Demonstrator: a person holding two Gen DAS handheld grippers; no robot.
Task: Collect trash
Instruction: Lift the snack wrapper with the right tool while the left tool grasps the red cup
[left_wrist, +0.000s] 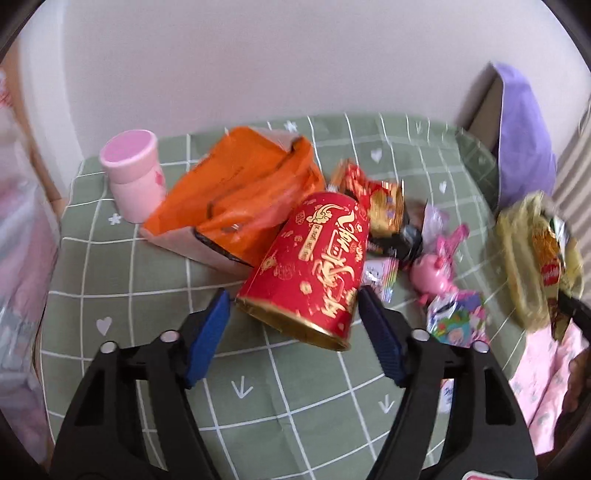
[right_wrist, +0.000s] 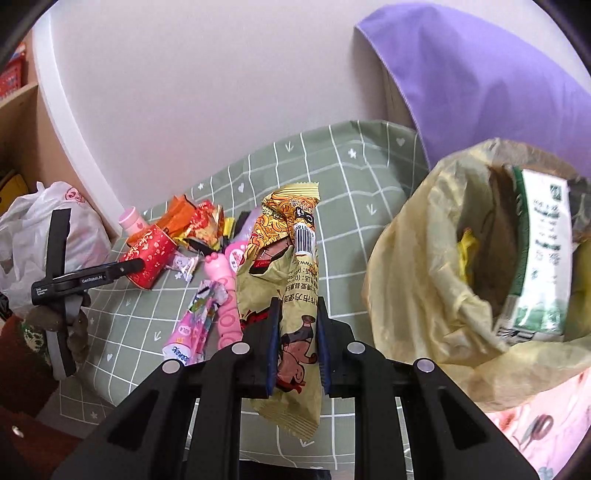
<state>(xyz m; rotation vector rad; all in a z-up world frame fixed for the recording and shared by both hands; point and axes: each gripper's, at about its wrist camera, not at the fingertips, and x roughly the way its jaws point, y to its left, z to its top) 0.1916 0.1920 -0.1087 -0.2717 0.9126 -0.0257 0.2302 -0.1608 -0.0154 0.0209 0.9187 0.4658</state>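
The yellow trash bag (right_wrist: 417, 266) holds a white-green packet (right_wrist: 543, 258); right gripper (right_wrist: 296, 347) clamps a noodle wrapper (right_wrist: 291, 258); left gripper (left_wrist: 291, 332) gapes beside the red can (left_wrist: 314, 266).

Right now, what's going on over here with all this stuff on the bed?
A person with a gripper in each hand is clearing trash off a green checked cover. The right gripper is clamped on a yellow snack wrapper, next to an open yellowish trash bag. The left gripper is open, its fingers on either side of a red and gold can lying tipped over, not gripping it yet.
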